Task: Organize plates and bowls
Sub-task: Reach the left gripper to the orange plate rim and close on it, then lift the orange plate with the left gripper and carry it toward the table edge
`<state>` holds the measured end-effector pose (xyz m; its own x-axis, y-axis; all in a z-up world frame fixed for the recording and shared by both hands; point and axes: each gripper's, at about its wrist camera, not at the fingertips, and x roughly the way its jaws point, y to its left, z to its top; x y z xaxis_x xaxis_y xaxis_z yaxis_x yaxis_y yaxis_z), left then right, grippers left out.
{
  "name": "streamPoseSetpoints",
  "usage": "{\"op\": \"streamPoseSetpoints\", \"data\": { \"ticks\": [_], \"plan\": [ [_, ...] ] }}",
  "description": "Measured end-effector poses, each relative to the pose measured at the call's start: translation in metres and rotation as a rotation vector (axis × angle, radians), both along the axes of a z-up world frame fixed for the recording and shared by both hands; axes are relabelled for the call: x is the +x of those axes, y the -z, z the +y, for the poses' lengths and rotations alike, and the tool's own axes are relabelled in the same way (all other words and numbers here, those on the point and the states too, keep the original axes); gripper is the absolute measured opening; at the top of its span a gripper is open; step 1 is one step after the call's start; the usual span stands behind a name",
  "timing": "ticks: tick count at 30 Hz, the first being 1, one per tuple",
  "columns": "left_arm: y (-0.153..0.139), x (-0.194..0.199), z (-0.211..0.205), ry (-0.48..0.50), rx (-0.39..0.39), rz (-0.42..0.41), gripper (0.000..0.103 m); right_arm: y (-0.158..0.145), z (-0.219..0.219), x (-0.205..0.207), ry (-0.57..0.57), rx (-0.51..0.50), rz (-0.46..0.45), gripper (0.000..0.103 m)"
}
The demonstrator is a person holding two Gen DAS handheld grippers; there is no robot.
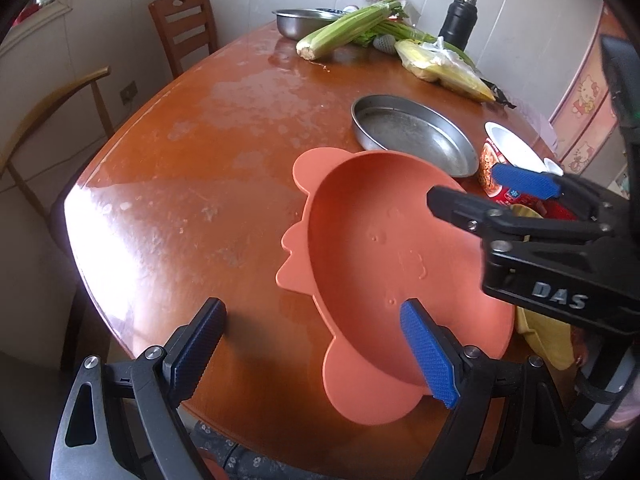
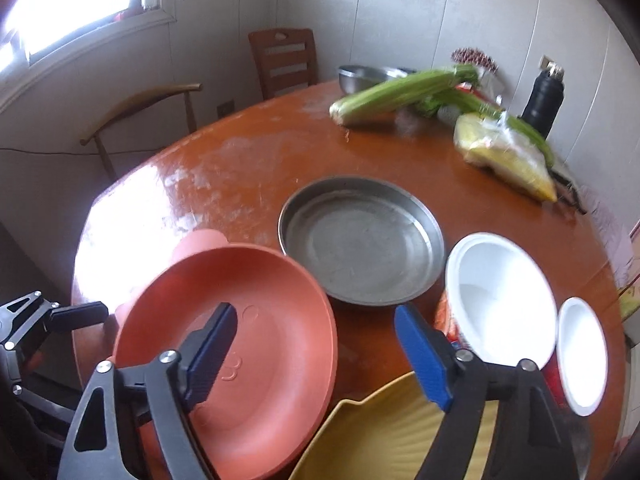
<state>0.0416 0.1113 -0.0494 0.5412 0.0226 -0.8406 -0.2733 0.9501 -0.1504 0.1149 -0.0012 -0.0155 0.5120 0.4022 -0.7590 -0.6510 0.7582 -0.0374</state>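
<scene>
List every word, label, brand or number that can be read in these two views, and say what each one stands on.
"DAS": raised letters on the black body of the right gripper, left wrist view.
Print on the side of the red and white paper bowl: too small and blurred to read.
Cartoon stickers on the cabinet door: pictures only, no readable words.
Right wrist view: nothing readable.

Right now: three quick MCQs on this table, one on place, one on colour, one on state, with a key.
1. The metal pan sits:
A. on a chair
B. on the table beyond the orange plate
C. inside the white bowl

2. The dish nearest the right gripper is:
A. yellow
B. green
C. black

3. The left gripper is:
A. shut on the plate
B. open
C. out of view

Key: B, pan rests past the plate's far rim; A, yellow dish lies under its jaws; B, pads stand apart, not pressing on anything.
</scene>
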Motion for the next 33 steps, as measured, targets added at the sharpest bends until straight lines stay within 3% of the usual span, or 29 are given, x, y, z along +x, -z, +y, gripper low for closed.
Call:
{"op": "streamPoseSetpoints", "data": {
  "ticks": [5, 7, 9, 17, 26, 33],
  "plan": [
    [0.0, 0.006, -0.001, -0.006, 0.003, -0.002, 0.088, 0.015, 0.004, 0.007, 0.005, -0.035, 0.044, 0.063],
    [-0.001, 0.007, -0.002, -0.012, 0.016, -0.006, 0.077, 0.018, 0.004, 0.01, 0.007, -0.037, 0.049, 0.057],
    [-0.003, 0.007, -0.003, -0.015, 0.017, -0.012, 0.058, 0.02, 0.004, 0.011, 0.003, -0.035, 0.056, 0.053],
    [-0.004, 0.009, 0.002, -0.002, -0.052, -0.013, 0.022, 0.022, 0.011, 0.005, -0.044, -0.029, 0.062, 0.044],
    [-0.007, 0.011, 0.018, -0.046, -0.088, -0.018, 0.022, 0.014, 0.012, 0.001, -0.035, 0.012, 0.079, 0.044],
    [-0.025, 0.014, 0.046, -0.098, -0.049, -0.062, 0.022, -0.007, 0.035, -0.003, -0.036, 0.051, 0.056, 0.045]
  ]
}}
